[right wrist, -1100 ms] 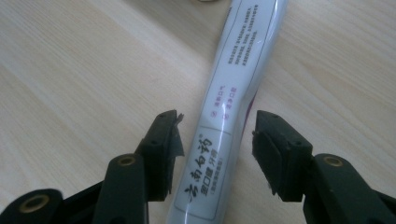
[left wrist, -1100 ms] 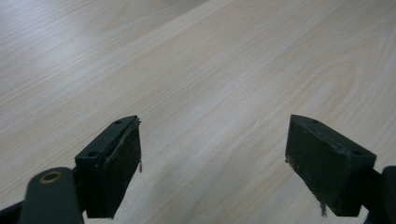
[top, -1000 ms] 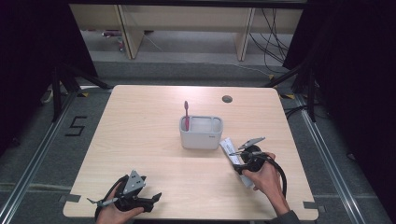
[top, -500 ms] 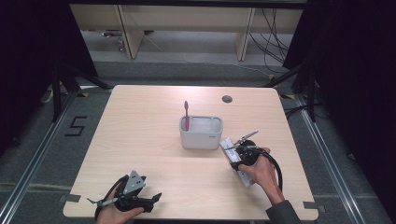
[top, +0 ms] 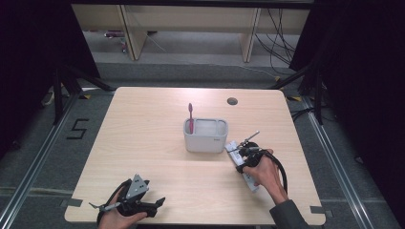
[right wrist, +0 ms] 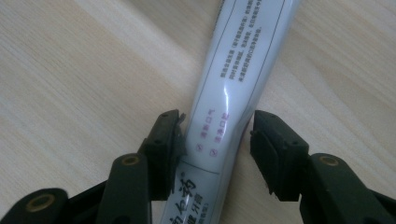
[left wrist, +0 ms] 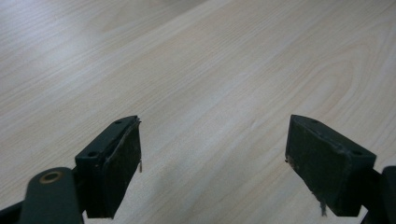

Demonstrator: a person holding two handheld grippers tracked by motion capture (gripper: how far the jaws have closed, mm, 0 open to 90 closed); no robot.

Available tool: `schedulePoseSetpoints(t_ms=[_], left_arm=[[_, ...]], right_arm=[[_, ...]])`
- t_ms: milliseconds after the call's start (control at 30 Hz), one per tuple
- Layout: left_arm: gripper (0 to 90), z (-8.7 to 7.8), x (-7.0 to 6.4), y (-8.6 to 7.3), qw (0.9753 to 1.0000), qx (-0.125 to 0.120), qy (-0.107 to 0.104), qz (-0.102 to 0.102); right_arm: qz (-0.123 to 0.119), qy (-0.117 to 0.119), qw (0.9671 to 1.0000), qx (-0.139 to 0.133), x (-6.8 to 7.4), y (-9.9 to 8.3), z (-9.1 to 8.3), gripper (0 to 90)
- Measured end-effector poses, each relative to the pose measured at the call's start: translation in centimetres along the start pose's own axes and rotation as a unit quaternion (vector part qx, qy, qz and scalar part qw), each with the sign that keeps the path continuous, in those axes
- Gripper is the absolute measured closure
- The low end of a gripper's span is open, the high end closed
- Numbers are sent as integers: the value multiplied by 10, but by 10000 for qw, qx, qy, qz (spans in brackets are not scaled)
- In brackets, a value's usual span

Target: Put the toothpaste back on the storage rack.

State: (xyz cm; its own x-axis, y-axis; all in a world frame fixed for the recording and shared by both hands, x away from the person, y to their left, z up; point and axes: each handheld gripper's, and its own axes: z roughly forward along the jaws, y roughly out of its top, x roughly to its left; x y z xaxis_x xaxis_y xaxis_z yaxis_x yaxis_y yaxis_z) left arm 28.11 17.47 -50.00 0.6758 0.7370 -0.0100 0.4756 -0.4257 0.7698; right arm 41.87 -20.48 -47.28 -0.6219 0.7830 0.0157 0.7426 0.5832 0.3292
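While I look down from the high view, I see a grey holder (top: 206, 135) standing near the middle of the wooden table (top: 143, 138). A pink toothbrush (top: 190, 116) stands up in the left part of that holder. Behind the holder, toward the far edge, there is a small round hole (top: 232, 101) in the table. Nothing lies between the holder and my tube.

The white toothpaste tube (right wrist: 236, 74) lies flat on the table just to the right of the holder, with one end close by its front corner. It is long and shiny, with small dark print and a thin line around the print. Some pink marks sit lower down on it.

My right gripper (right wrist: 215, 142) has its jaws around the tube. The left jaw touches it, and the right jaw has a small gap, so they are not squeezed tight.

My left gripper (left wrist: 212, 154) is well to the front left of the holder, with jaws wide apart over bare wood.
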Motion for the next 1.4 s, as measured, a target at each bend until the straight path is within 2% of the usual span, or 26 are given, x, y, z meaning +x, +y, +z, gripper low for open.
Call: schedulePoseSetpoints(t_ms=[100, 133, 200, 233, 300, 333, 400, 467, 500, 600, 633, 667, 700, 733, 767, 833, 900, 967, 1167, 1200, 1233, 1267, 1300, 1333, 1400], left_arm=[[178, 0, 0, 0, 10000, 0, 0, 0], [178, 0, 0, 0, 10000, 3, 0, 4], [178, -2, 2, 0, 9998, 119, 21, 143], [178, -2, 3, 1, 9997, 168, 31, 202], [178, -1, 1, 0, 9999, 79, 9, 96], [178, -1, 0, 0, 9999, 51, -15, 88], [178, -1, 0, 0, 9999, 54, -23, 105], [178, -1, 0, 0, 9999, 57, -27, 106], [178, -1, 0, 0, 9999, 54, -27, 103], [178, -2, 0, 1, 9999, 87, -23, 117], [178, -1, 0, 0, 9999, 67, -31, 120], [178, -1, 0, 0, 9999, 69, -34, 121], [178, -1, 0, 0, 9999, 72, -34, 127], [178, -1, 0, 0, 9999, 76, -32, 127], [178, -1, 0, 0, 9999, 72, -31, 125], [178, -1, 0, 0, 9999, 72, -33, 121], [178, -1, 0, 0, 9999, 69, -33, 121], [178, -1, 0, 0, 9999, 69, -33, 124], [178, -2, 0, 1, 9999, 94, -36, 130], [178, -2, 0, 1, 9999, 104, -31, 130], [178, -2, 0, 1, 9999, 106, -31, 128], [178, -1, 0, 0, 9999, 65, -48, 126], [178, -2, 0, 0, 9999, 84, -42, 127], [178, -2, 0, 1, 9999, 105, -32, 131], [178, -1, 0, 0, 9999, 58, -53, 125]], right_arm=[[51, -83, 9999, 105, 1, 2, 1, 534], [-24, -80, 9999, 97, 1, 2, 2, 535], [83, -112, 9997, 189, 2, 4, 1, 538], [10, -33, 9998, 216, 0, 5, 2, 541], [-50, -83, 9998, 177, -3, 6, 3, 550], [44, -93, 9995, 308, -3, 8, 3, 564], [114, -124, 9993, 342, -3, 8, 3, 569], [20, -168, 9993, 337, -5, 10, 3, 587], [128, -198, 9990, 369, -5, 11, 3, 594], [215, -166, 9986, 464, -6, 11, 4, 613], [206, -161, 9984, 505, -7, 11, 4, 621], [69, -197, 9986, 491, -9, 12, 5, 630], [215, -181, 9981, 547, -8, 12, 4, 638], [196, -212, 9981, 538, -9, 12, 5, 645], [318, -158, 9976, 599, -8, 12, 5, 648], [233, -167, 9978, 603, -11, 13, 5, 654], [314, -116, 9972, 674, -10, 14, 4, 662], [266, -167, 9970, 714, -11, 16, 4, 666], [321, -125, 9961, 815, -13, 19, 4, 672], [301, -139, 9962, 805, -13, 19, 5, 672], [90, -176, 9965, 812, -16, 19, 5, 672], [272, -129, 9957, 876, -14, 20, 5, 672], [285, -143, 9958, 861, -14, 20, 5, 671], [194, -117, 9959, 877, -15, 20, 6, 671], [241, -137, 9953, 927, -15, 21, 6, 672]])
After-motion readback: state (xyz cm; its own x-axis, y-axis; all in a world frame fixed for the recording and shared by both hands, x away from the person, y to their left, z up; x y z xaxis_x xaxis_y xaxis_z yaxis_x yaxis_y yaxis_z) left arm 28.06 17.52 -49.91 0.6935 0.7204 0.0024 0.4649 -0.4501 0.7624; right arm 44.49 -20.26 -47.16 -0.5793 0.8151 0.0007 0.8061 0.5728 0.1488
